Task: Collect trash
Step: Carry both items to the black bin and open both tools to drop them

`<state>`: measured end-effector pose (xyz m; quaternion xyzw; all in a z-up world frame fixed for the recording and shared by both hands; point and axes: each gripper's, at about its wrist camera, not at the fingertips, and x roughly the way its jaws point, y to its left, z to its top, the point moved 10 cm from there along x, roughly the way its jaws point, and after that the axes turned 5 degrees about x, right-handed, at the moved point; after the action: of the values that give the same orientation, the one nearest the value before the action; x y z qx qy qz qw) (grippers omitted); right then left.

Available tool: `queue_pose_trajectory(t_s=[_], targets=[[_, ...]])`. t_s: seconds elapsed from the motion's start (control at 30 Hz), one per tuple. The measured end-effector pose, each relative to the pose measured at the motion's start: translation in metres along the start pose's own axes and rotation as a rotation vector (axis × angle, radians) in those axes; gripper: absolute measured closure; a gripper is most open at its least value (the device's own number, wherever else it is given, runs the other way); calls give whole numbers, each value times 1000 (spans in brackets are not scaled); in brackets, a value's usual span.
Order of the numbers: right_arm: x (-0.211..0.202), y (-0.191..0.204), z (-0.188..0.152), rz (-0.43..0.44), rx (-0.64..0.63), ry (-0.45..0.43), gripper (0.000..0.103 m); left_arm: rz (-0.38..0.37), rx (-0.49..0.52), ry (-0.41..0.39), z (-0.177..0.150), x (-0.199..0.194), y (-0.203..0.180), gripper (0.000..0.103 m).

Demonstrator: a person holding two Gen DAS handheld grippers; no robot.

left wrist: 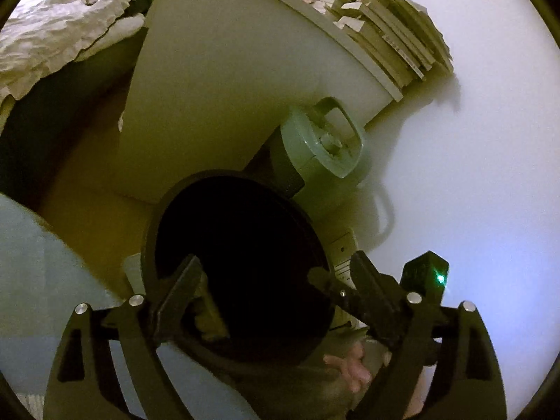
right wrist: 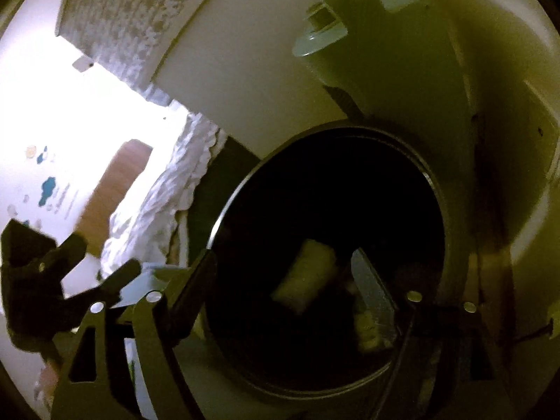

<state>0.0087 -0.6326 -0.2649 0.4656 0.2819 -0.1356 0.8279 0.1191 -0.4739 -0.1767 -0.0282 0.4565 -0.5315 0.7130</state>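
**Both tongs over the dark bin**

In the left wrist view our left tongs (left wrist: 266,280) hang spread wide over the round black bin (left wrist: 241,266), one finger on each side of its mouth, pinching nothing. The bin's inside is too dark here to show what it holds. Behind the bin stands a pale green jug with a hoop handle (left wrist: 322,140), just beside a white side panel of furniture (left wrist: 217,80). A stack of books (left wrist: 388,31) lies against the white wall (left wrist: 472,175). Crumpled bedding (left wrist: 59,31) shows at the upper left.

In the right wrist view our right tongs (right wrist: 285,262) are likewise spread, with nothing between the fingers. They point into the bin (right wrist: 437,189), and a pale, blurred piece of trash (right wrist: 304,276) lies inside it, between the two fingers in the view. More pale scraps (right wrist: 367,329) sit lower right in the bin. Our left tongs (right wrist: 101,255) appear at the left edge, beside the white bedding (right wrist: 157,203).
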Motion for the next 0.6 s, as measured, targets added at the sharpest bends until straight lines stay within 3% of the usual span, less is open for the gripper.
queue_pose_trajectory(t_s=[0.13,0.33,0.47,0.6], targets=[[12,-7,3,-43,43,-2,21,15,2,-38,-1,-19,-1,16],[22,-11,13,-159,40,-112,15,77,57,-100,-14,-64,-19,14],[25,4,10,-94,19,-146,15,113,98,-127,-35,-104,-30,9],[29,10,-6,-156,-18,-151,14,126,98,-163,-65,-153,-30,6]])
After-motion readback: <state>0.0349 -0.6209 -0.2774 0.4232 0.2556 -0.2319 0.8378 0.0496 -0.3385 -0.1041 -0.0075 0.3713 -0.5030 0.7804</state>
